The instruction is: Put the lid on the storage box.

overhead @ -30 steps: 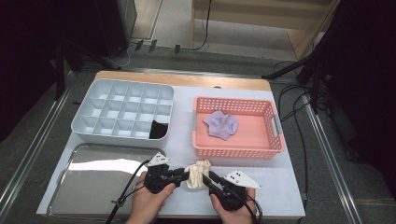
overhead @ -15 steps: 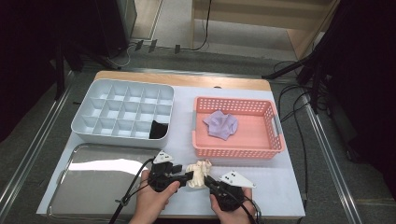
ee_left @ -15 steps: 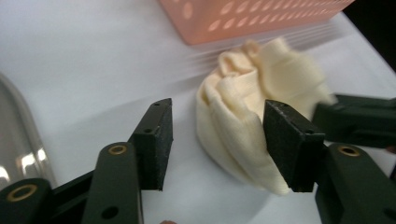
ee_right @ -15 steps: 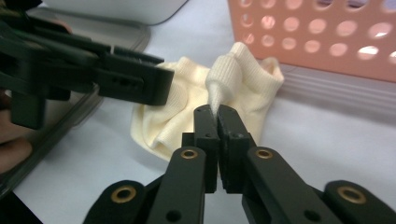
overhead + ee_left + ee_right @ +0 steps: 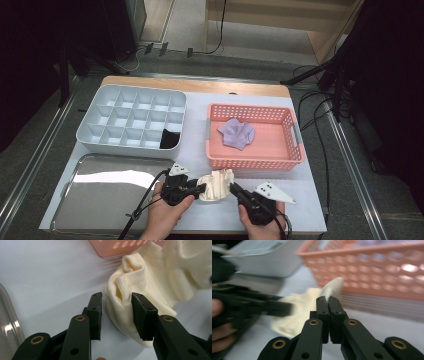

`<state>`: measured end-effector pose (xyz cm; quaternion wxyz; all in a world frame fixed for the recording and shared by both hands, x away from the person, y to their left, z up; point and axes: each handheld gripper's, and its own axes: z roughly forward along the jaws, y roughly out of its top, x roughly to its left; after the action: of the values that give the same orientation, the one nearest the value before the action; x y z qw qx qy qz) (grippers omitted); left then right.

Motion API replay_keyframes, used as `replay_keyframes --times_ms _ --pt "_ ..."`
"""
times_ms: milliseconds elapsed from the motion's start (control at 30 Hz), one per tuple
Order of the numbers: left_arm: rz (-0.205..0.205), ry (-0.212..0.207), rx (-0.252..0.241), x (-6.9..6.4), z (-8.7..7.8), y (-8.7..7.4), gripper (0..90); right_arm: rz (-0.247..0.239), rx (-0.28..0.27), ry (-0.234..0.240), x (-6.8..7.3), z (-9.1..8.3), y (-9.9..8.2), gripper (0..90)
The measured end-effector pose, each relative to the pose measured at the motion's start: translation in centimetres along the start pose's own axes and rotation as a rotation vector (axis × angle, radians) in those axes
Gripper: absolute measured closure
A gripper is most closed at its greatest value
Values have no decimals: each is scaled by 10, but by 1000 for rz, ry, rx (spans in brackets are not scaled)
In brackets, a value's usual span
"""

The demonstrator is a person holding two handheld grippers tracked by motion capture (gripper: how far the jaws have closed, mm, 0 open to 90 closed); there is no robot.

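Note:
A cream ribbed cloth (image 5: 216, 184) lies bunched on the white table between my two grippers, just in front of the pink basket. My left gripper (image 5: 201, 189) comes at it from the left. Its jaws have just been closing, and a fold of the cloth (image 5: 122, 293) stands between the pads. One pad (image 5: 140, 315) lies against the fold; the other pad (image 5: 96, 315) stands a sliver clear of it. My right gripper (image 5: 233, 189) is shut on the cloth's ribbed edge (image 5: 334, 286), which sticks up past the gripper's tips (image 5: 328, 299).
The pink basket (image 5: 255, 162) holds a lilac cloth (image 5: 236, 133). A white compartment box (image 5: 132, 120) at the back left has a dark item (image 5: 170, 140) in one cell. A shiny metal tray (image 5: 100, 192) lies at the front left, beside my left hand.
The right jaws have closed on the cloth's edge. The left jaws let go of the cloth and came back around a fold. The cloth is more bunched; both hands stay close to where they were.

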<state>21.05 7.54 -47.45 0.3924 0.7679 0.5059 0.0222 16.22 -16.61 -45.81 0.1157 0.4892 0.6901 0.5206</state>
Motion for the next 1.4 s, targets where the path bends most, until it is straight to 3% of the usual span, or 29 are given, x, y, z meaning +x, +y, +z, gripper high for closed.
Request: replay_keyframes --times_ms 67,100,133,200,300,467,600,700,800,867,967,1000,1100,1133,1300,1333,1367,1400 --pt "-1 2 0 -1 1 0 634 -50 1 48 14 6 0 884" --pt "-1 2 0 -1 1 0 634 -50 1 48 14 6 0 884" --pt "-2 -1 1 -2 1 0 631 -90 16 79 27 14 -2 883" --pt "-5 -17 2 -1 1 0 622 -106 29 86 32 18 -4 883" --pt "1 -28 0 0 -6 2 538 -129 67 77 41 31 -10 883" --pt "-5 -33 -31 10 -20 5 537 -123 73 87 41 38 -13 879" --pt "-14 -71 -10 15 -17 3 683 -136 99 86 44 49 -19 878" --pt "-49 -115 21 15 -10 0 780 -136 96 85 45 50 -19 878" --pt "-108 -145 4 14 -8 -1 817 -155 94 61 43 49 -17 882" --pt "-125 -155 -1 12 -7 -2 819 -154 86 45 40 48 -14 883" --pt "-152 -153 -12 8 -4 -2 795 -118 52 12 28 42 -6 885" --pt "-162 -142 -30 5 -4 -3 802 -98 45 21 24 38 -3 885" --pt "-171 -128 -48 3 -2 -4 816 -105 58 51 25 38 -4 885" --pt "-173 -121 -54 2 -2 -4 820 -131 79 70 29 39 -7 885" --pt "-172 -87 -65 3 -3 -6 794 -157 115 80 36 46 -13 884" --pt "-176 -82 -69 4 -4 -6 771 -156 120 81 36 48 -14 884" --pt "-175 -83 -76 7 -5 -6 688 -153 133 72 36 50 -15 884" --pt "-177 -91 -85 9 -6 -6 688 -153 133 72 36 50 -15 884"
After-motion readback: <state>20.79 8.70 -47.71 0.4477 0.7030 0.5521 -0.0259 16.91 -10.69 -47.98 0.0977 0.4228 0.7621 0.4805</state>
